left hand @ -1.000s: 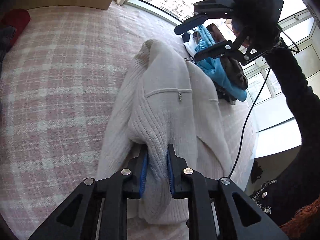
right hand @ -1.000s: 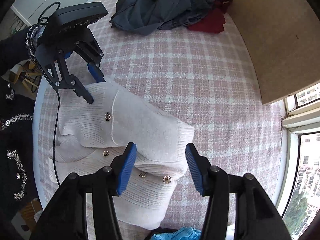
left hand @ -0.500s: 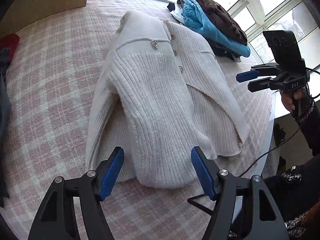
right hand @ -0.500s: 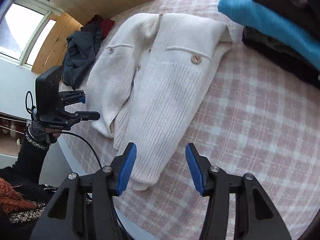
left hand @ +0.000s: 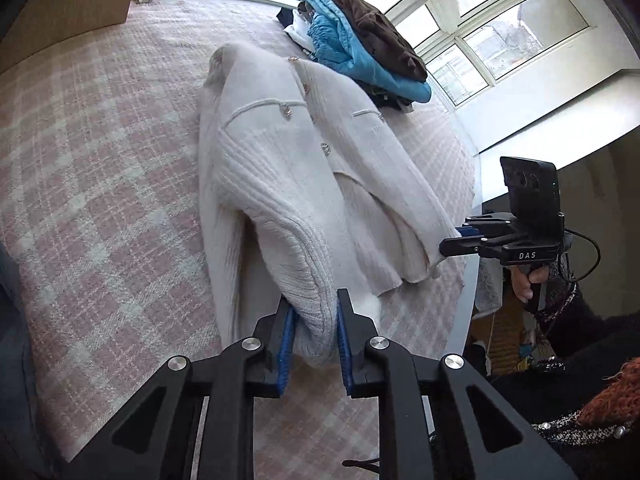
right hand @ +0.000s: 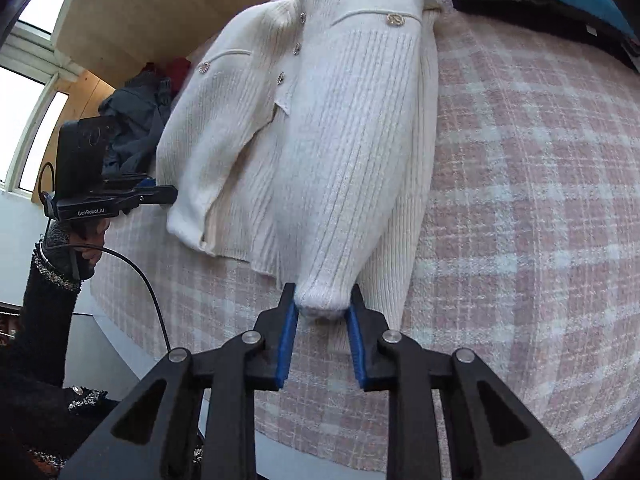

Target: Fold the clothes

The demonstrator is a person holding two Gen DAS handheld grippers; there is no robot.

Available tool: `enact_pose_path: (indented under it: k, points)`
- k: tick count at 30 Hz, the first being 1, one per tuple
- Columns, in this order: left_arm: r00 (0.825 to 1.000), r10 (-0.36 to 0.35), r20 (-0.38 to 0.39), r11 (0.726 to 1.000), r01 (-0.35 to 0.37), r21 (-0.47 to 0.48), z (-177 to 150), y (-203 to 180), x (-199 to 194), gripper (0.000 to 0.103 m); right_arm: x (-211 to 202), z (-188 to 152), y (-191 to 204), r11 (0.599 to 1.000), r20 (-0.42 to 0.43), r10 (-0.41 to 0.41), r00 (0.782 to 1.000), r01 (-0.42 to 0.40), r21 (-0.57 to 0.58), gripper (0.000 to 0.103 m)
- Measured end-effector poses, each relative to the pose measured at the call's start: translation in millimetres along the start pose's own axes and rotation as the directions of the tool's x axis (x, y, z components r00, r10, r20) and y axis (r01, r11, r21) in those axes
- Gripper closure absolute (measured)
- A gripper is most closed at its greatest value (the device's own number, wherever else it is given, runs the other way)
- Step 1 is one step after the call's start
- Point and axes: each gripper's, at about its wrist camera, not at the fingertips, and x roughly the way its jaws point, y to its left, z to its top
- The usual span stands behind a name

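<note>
A cream ribbed cardigan (left hand: 280, 152) with metal buttons lies face up on the pink plaid bed (left hand: 100, 160). In the left wrist view my left gripper (left hand: 314, 300) has its jaws closing on the end of one sleeve, and the blue pads touch the knit on both sides. In the right wrist view my right gripper (right hand: 322, 292) is closing the same way on the other sleeve's cuff (right hand: 320, 300), which is bunched between its pads. Each gripper also shows in the other's view: the right gripper (left hand: 452, 240) at the cardigan's hem corner, the left gripper (right hand: 168, 192) at the garment's left side.
A stack of folded clothes, blue and brown (left hand: 360, 40), sits beyond the cardigan's collar by the windows. A heap of dark clothes (right hand: 136, 120) and a red garment (right hand: 178, 70) lie near the wooden headboard (right hand: 160, 8). The bed's edge (left hand: 468, 280) runs close to the hem.
My left gripper let go of the knit, opened wide, and has come together on a sleeve end. My right gripper swung round to the near hem side and its open jaws narrowed onto the other cuff.
</note>
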Motion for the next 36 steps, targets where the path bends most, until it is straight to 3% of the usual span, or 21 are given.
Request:
enact_pose_path:
  k: [1,2,3,4,6,8,9,12,15,17,19,21,26,29,31,34,36]
  points:
    - [0.998,0.042,-0.038,0.999,-0.043,-0.014,-4,12,10,0.085,-7,-2,3,1.000,0.021,-0.031,0.999,0.031,-0.001,0.079]
    - [1.000,0.003,-0.022,0.999,-0.004,-0.041,-5,20,8,0.088,-16,-3,6,0.998,0.048,-0.055,0.997,0.055,0.000,0.071]
    - [0.999,-0.035,-0.005,0.997,0.035,-0.066,-7,27,6,0.085,-26,-4,9,0.997,0.076,-0.078,0.994,0.078,0.001,0.066]
    - [1.000,-0.031,0.007,0.998,0.031,-0.055,-7,25,1,0.083,-35,-3,10,0.996,0.113,-0.084,0.990,0.082,0.017,0.060]
    - [0.999,-0.022,0.030,0.999,0.023,-0.032,-6,21,-9,0.060,-48,6,12,0.993,0.174,-0.114,0.978,0.110,0.030,0.060]
    - [0.999,0.024,0.038,1.000,-0.025,0.010,-2,9,-22,0.046,-57,22,17,0.982,0.226,-0.187,0.956,0.186,0.025,0.060]
    - [0.998,0.048,0.039,0.998,-0.050,0.050,4,1,-26,0.046,-63,31,20,0.973,0.254,-0.226,0.940,0.229,0.019,0.060]
    - [0.994,0.088,0.063,0.984,-0.097,0.148,28,-14,-35,0.040,-68,73,31,0.973,0.285,-0.214,0.935,0.229,-0.020,0.060]
    - [0.990,0.110,0.083,0.974,-0.125,0.189,67,-8,-31,0.037,-60,121,50,0.950,0.314,-0.248,0.916,0.293,-0.106,0.060]
    - [0.984,0.160,0.083,0.957,-0.175,0.232,93,3,-26,0.037,-47,149,55,0.963,0.284,-0.198,0.938,0.240,-0.122,0.060]
    - [0.967,0.244,0.073,0.923,-0.254,0.288,116,17,-18,0.038,-34,170,64,0.989,0.260,-0.065,0.963,0.097,-0.114,0.060]
    - [0.961,0.268,0.073,0.898,-0.277,0.343,133,29,-11,0.038,-15,186,82,0.990,0.232,-0.030,0.972,0.060,-0.125,0.060]
    - [0.967,0.254,0.021,0.847,-0.233,0.477,149,48,4,0.038,57,212,122,0.965,0.108,-0.230,0.967,0.241,-0.102,0.060]
    - [0.976,0.219,-0.007,0.848,-0.187,0.496,150,58,4,0.038,85,213,128,0.939,0.064,-0.316,0.947,0.321,-0.120,0.060]
    - [0.983,0.183,-0.021,0.853,-0.148,0.501,150,63,0,0.038,84,209,121,0.947,0.070,-0.289,0.955,0.296,-0.124,0.061]
    - [0.984,0.177,-0.027,0.819,-0.132,0.559,155,58,2,0.038,73,206,99,0.975,0.043,-0.213,0.976,0.215,-0.049,0.075]
    - [0.983,0.181,-0.038,0.799,-0.124,0.589,164,56,12,0.038,68,200,90,0.976,0.039,-0.215,0.976,0.216,-0.024,0.076]
